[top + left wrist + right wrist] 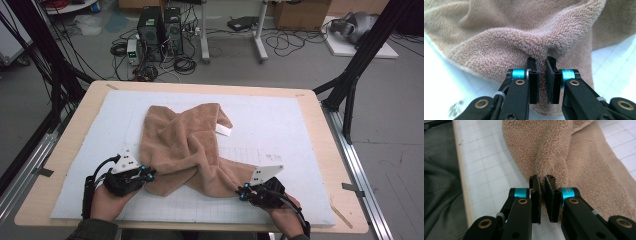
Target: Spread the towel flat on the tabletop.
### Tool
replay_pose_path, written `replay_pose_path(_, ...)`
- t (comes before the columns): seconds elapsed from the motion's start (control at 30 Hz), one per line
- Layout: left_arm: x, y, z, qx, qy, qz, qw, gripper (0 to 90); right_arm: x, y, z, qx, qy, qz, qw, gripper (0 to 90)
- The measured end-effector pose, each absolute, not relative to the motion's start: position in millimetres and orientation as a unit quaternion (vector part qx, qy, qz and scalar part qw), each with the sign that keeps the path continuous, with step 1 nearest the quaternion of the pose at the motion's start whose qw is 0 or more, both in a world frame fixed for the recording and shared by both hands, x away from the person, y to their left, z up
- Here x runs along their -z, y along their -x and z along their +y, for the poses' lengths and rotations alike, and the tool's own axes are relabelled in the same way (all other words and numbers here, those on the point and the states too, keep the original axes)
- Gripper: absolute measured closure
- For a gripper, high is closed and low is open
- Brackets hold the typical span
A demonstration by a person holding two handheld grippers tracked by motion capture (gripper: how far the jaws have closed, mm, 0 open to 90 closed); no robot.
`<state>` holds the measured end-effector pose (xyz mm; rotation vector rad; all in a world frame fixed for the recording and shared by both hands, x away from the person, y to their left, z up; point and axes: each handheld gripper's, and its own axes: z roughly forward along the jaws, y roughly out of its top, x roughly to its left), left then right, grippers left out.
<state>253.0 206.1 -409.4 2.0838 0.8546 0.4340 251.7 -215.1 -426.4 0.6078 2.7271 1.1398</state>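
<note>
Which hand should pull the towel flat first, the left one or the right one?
Probably the left. The left gripper pinches the towel right beside the big crumpled heap, which needs spreading most. The right gripper pinches the flatter near corner, so it can simply hold still.

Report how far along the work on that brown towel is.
Done: both near corners are taken, the left gripper and right gripper each pinching a bunched fold of the towel. In hand: it lies crumpled and twisted on the white mat, white tag showing. Left: likely spreading it flat, then folding; no neat fold shows yet.
</note>
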Motion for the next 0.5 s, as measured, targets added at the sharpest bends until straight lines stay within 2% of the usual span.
replay_pose_path(0.03, 409.4, -253.0, 206.1, -0.172, -0.828, 0.340, 0.411, 77.7, 423.0, -251.5, -215.3, -0.383, -0.202, 0.899, 0.065, 71.5)
replay_pose_path(0.07, 408.7, -251.3, 208.4, -0.169, -0.827, 0.338, 0.416, 71.2, 418.3, -252.5, -215.5, -0.392, -0.202, 0.895, 0.067, 68.3)
replay_pose_path(0.1, 408.1, -250.3, 209.7, -0.168, -0.826, 0.337, 0.419, 71.2, 418.3, -252.5, -215.5, -0.392, -0.202, 0.895, 0.067, 68.3)
replay_pose_path(0.13, 406.6, -248.9, 211.3, -0.169, -0.825, 0.338, 0.421, 66.9, 414.1, -253.7, -215.7, -0.403, -0.203, 0.890, 0.072, 63.3)
replay_pose_path(0.17, 405.6, -249.3, 212.1, -0.174, -0.826, 0.337, 0.417, 59.0, 402.6, -263.1, -213.4, -0.427, -0.206, 0.876, 0.085, 57.5)
replay_pose_path(0.27, 408.1, -253.9, 214.0, -0.171, -0.826, 0.342, 0.414, 50.1, 398.7, -285.5, -202.1, -0.433, -0.203, 0.873, 0.094, 50.3)
replay_pose_path(0.33, 410.3, -256.1, 214.6, -0.167, -0.825, 0.346, 0.415, 47.2, 401.5, -300.0, -190.5, -0.436, -0.205, 0.872, 0.083, 43.5)
replay_pose_path(0.43, 419.4, -265.8, 214.2, -0.151, -0.826, 0.357, 0.408, 45.9, 409.6, -314.7, -169.1, -0.434, -0.191, 0.877, 0.074, 41.8)
replay_pose_path(0.5, 427.8, -277.3, 209.3, -0.140, -0.833, 0.360, 0.396, 49.3, 416.2, -319.8, -154.6, -0.417, -0.182, 0.888, 0.073, 43.0)
